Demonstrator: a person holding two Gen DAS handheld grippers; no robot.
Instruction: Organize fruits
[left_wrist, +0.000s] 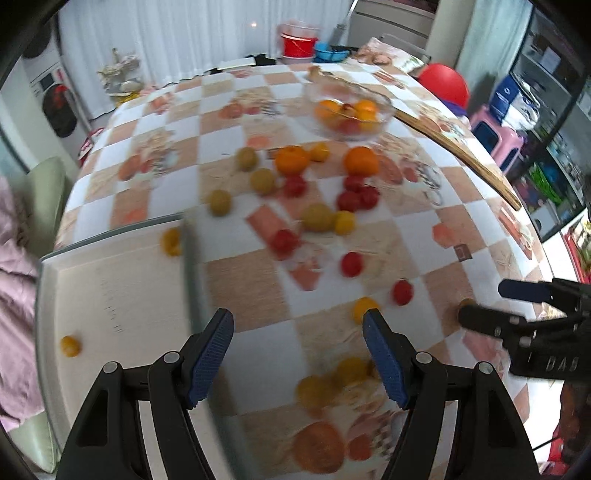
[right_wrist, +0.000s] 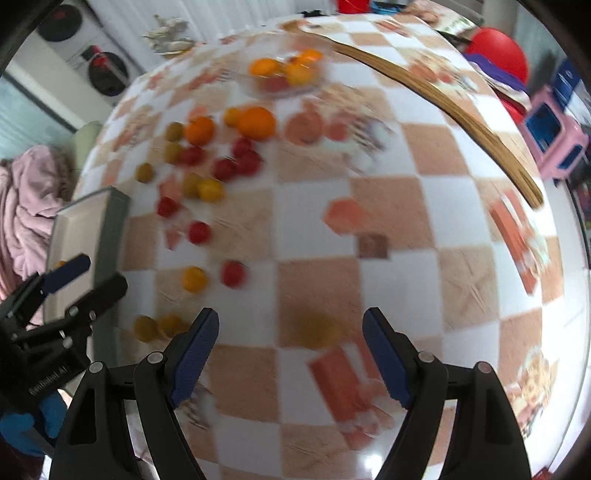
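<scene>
- Nearest to us in the left wrist view, our left gripper (left_wrist: 298, 354) has its fingers spread wide with nothing between them; it hangs above the checkered surface (left_wrist: 417, 236), straddling the right edge of the tray (left_wrist: 48, 295).
- In the right wrist view our right gripper (right_wrist: 290, 354) is likewise wide apart and holds nothing; a blurred yellowish fruit (right_wrist: 314, 328) lies on the surface just ahead of the gap.
- Each gripper shows in the other's view, the right one at the right edge of the left view, the left one at the lower left of the right view.
- The pale tray sits at the left of the surface and carries two small yellow fruits, one near its close corner (left_wrist: 70, 346) and one by its far right rim (left_wrist: 171, 242).
- Just beyond our left fingers lie a pair of yellow fruits (left_wrist: 332, 380), then another yellow one (left_wrist: 364, 308) beside a red one (left_wrist: 402, 291).
- Farther out, red, yellow and olive-green small fruits are scattered mid-surface, with two oranges (left_wrist: 291, 159) (left_wrist: 361, 161) behind them.
- Beyond those stands a glass bowl (left_wrist: 314, 92) holding orange and red fruit.
- A long wooden stick (left_wrist: 461, 151) lies along the right side.
- Motion blur softens both views, so finer detail escapes us.
</scene>
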